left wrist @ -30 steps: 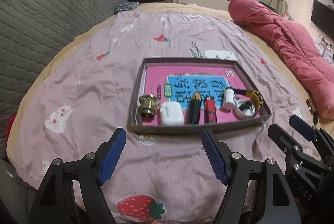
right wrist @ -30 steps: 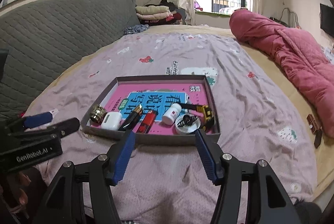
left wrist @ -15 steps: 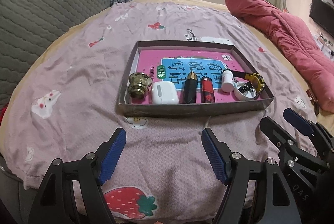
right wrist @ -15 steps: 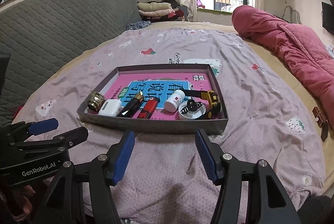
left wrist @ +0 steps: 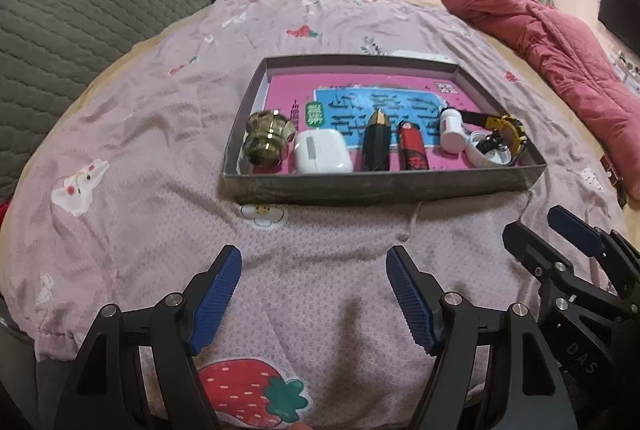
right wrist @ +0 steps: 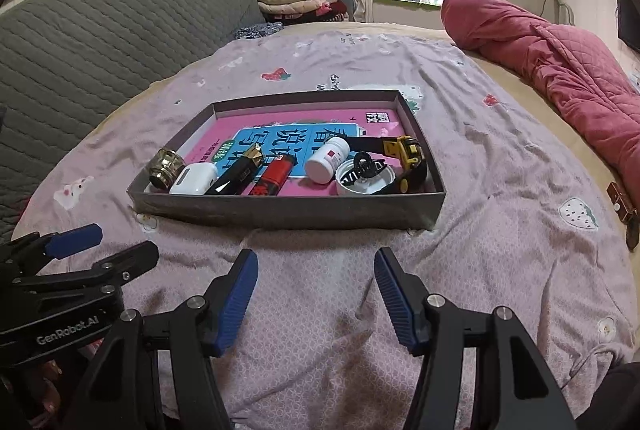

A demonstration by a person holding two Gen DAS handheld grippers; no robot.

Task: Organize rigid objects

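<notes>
Both grippers, left gripper [left wrist: 314, 294] and right gripper [right wrist: 316, 294], wide apart and empty over the bed [left wrist: 152, 157], short of the tray [left wrist: 384, 185], likely poised for picking; inside its near wall, rowed: brass knob [left wrist: 266, 141], earbud case [left wrist: 322, 151], lighter [left wrist: 414, 151], pill bottle [left wrist: 452, 129].

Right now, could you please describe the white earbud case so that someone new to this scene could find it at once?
On the pink bedsheet lies a shallow grey cardboard tray with a row of small items along its near wall. The earbud case is second from the left, between a brass knob and a black, gold-tipped tube. It is the only smooth, white, rounded box.
</notes>
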